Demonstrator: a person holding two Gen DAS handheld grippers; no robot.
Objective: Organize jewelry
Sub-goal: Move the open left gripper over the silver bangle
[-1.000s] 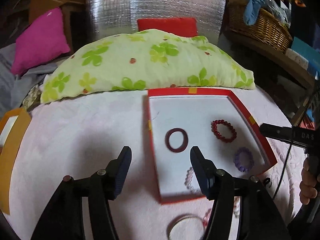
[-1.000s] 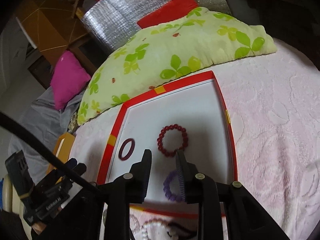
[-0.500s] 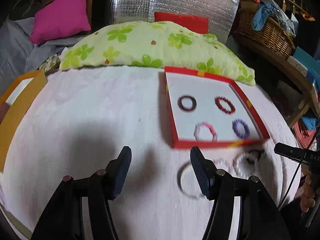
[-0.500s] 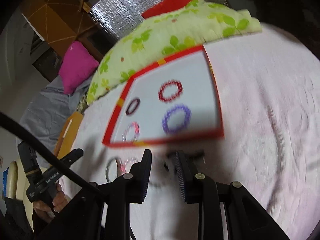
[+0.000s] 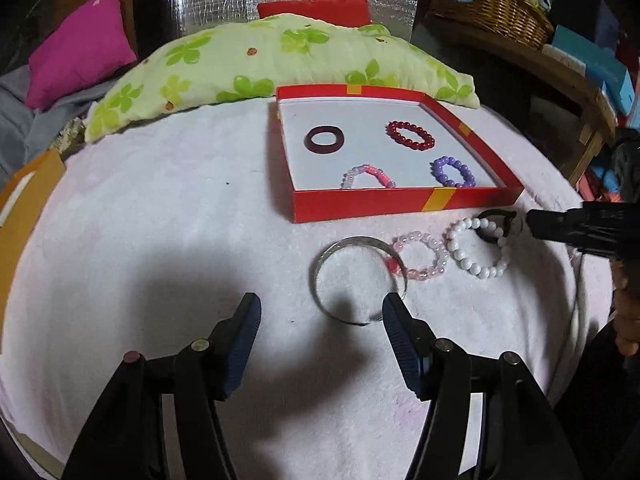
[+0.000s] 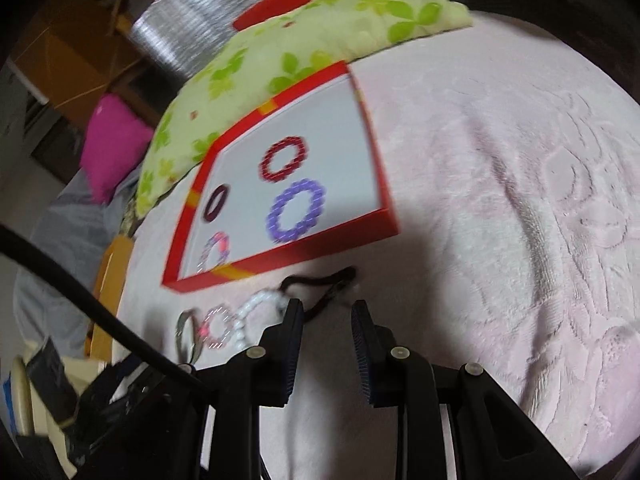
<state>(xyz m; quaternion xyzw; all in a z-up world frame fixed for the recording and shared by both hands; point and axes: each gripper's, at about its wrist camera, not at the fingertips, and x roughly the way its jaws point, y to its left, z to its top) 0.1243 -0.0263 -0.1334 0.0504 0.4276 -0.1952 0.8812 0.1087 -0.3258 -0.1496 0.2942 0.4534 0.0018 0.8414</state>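
We have four bracelets in the red box [image 5: 400, 204], four more wait on the bed [image 5: 160, 220], and our left tongs [image 5: 320, 316] are opening wide and empty while our right tongs [image 6: 326, 316] sit narrow and empty.

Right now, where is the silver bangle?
In the left wrist view the silver bangle lies on the pink blanket, in front of the red box, touching the pink bracelet.

Wide bare pink blanket [image 5: 168, 232] lies open to the left of the red box [image 5: 384, 202], and more to its right in the right wrist view. Just near the box's front wall, a row of bracelets crowds the way: silver bangle [image 5: 358, 280], pink beads [image 5: 420, 254], white beads [image 5: 478, 248]. The green pillow [image 5: 256, 68] blocks the far side
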